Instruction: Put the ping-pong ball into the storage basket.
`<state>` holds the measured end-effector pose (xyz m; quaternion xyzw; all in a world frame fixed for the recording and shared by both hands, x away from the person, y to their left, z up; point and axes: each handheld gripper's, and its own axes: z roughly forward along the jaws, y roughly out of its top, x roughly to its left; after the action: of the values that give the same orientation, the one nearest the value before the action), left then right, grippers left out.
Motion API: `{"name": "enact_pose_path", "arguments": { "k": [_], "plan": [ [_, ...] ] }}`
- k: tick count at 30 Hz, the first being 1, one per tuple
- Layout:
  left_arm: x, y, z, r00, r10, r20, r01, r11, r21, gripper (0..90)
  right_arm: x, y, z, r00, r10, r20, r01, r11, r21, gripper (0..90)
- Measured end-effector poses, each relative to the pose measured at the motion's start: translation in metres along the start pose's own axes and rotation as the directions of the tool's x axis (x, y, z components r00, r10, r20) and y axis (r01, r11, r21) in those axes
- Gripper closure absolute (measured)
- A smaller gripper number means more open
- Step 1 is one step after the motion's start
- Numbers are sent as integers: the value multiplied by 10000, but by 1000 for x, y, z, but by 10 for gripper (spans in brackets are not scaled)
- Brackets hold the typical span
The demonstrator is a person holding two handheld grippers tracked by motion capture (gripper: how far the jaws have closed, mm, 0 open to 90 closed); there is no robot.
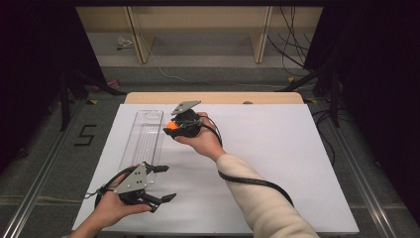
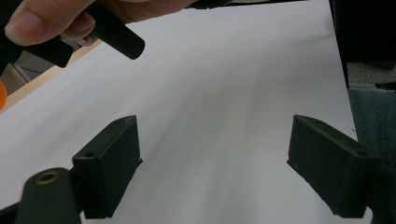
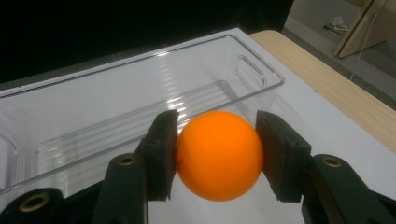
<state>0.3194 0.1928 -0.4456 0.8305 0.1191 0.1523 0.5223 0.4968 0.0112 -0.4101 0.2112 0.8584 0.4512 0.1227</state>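
White sheeting covers the table [image 1: 277, 163], above which a smooth orange ball [image 3: 218, 155] is pinched by the right gripper [image 3: 217, 156] beside the long clear plastic tray [image 3: 140, 93]; it is best released low inside, while the left gripper [image 2: 215, 163] is held spread at the near left.

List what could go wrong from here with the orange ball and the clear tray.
The right gripper pinches the round orange ball only at its two sides, so it could squirt out. Released beside the clear tray's rim, it might roll across the white table. The open left gripper isn't steadying the light tray.
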Motion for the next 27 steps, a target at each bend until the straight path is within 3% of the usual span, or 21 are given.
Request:
{"name": "enact_pose_path", "arguments": {
  "k": [27],
  "plan": [
    [-1, 0, 0, 10000, 14, 34, -15, 10000, 44, 167, 7, 9, 10, 9998, -102, -147, 102, 9999, -18, 512]
  ]
}}
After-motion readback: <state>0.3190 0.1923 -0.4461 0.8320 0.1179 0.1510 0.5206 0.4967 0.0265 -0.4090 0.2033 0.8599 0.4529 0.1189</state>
